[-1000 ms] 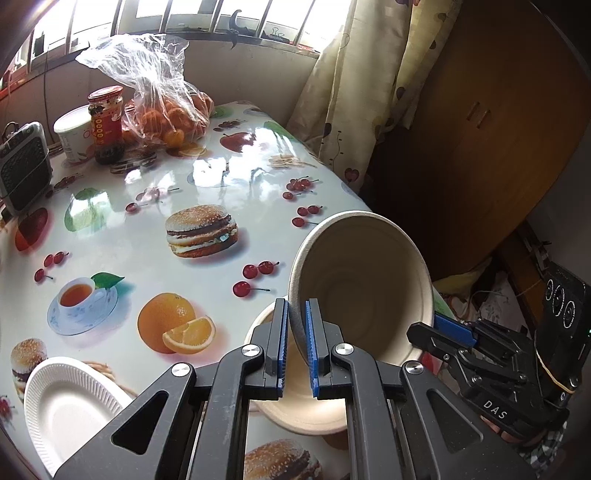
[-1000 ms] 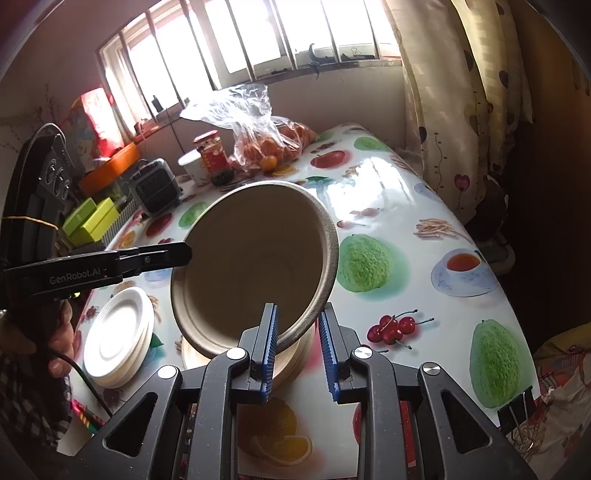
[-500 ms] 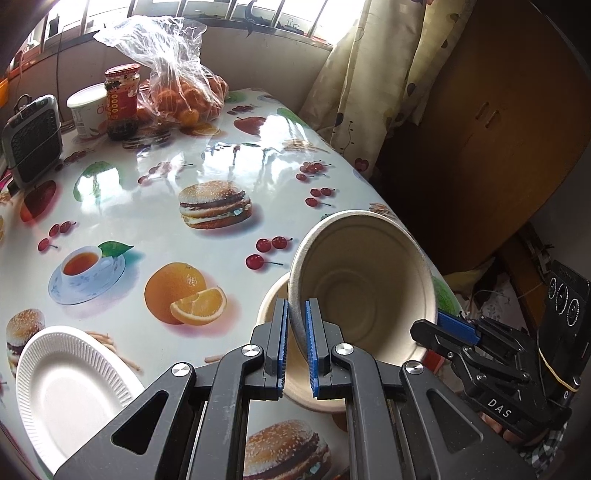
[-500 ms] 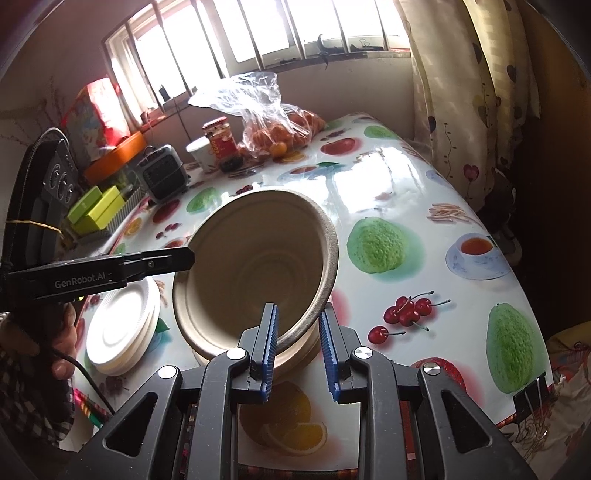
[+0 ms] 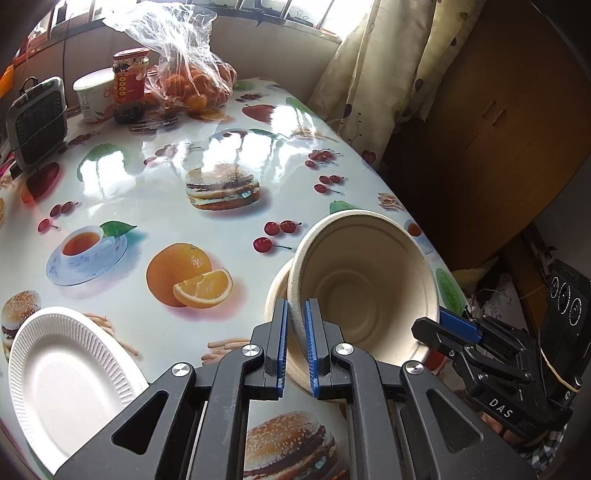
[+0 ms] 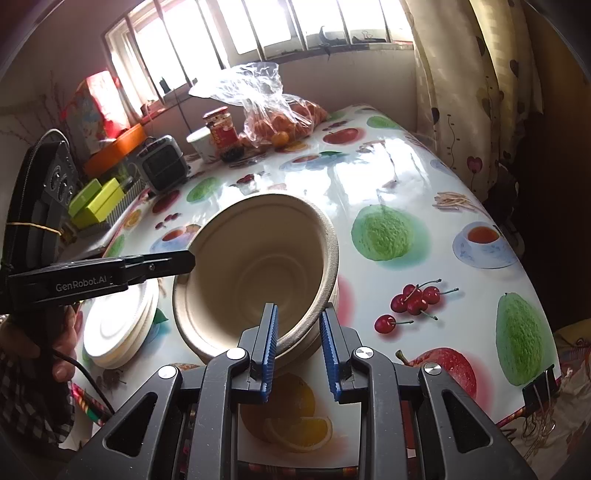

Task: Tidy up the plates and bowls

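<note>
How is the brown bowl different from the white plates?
The bowl is tan, deep and tilted, pinched at its rim by the left hand-held gripper. The plates are white, shallow and lie flat in a stack, untouched. Both are round and look disposable.

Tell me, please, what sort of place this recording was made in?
Most likely a home dining or kitchen corner. A table under a glossy food-print cloth stands by a barred window with patterned curtains, and it holds a bag of oranges, a red-labelled jar and stacked paper plates.

open tabletop [image 5: 155, 218] ahead, jar [image 5: 129, 85] beyond
</note>
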A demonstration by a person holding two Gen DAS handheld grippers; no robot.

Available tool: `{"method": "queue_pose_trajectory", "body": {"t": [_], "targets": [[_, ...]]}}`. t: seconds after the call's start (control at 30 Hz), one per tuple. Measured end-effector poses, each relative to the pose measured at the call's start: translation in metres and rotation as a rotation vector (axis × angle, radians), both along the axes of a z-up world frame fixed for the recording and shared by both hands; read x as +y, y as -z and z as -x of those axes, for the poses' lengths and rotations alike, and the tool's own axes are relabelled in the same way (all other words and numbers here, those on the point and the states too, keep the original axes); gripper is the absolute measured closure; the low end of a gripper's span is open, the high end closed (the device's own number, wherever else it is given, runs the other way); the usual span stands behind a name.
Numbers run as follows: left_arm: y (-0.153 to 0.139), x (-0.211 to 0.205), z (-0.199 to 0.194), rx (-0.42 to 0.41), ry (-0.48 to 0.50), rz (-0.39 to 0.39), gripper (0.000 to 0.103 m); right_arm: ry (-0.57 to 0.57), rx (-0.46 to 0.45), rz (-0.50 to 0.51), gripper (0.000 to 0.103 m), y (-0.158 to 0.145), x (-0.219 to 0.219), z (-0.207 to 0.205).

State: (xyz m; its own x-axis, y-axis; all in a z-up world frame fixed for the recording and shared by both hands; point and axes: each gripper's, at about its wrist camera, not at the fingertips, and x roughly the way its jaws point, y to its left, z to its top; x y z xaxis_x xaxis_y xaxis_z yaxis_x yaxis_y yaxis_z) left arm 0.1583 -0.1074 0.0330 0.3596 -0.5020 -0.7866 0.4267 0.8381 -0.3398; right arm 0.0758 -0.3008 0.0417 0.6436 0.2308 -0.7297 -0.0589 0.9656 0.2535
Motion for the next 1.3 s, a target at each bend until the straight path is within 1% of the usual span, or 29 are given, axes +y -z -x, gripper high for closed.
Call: {"method": "queue_pose_trajectory", "body": {"t": [0.67, 1.3], "targets": [[0.012, 0.001, 0.001, 0.031, -0.01, -0.012, 0.093, -0.005, 0.009, 0.001, 0.08, 0.007, 0.003, -0.002], [0.015, 0.002, 0.002, 0.042, -0.019, -0.014, 0.093, -0.008, 0.011, 0.005, 0.08, 0.014, 0.003, -0.002]]}}
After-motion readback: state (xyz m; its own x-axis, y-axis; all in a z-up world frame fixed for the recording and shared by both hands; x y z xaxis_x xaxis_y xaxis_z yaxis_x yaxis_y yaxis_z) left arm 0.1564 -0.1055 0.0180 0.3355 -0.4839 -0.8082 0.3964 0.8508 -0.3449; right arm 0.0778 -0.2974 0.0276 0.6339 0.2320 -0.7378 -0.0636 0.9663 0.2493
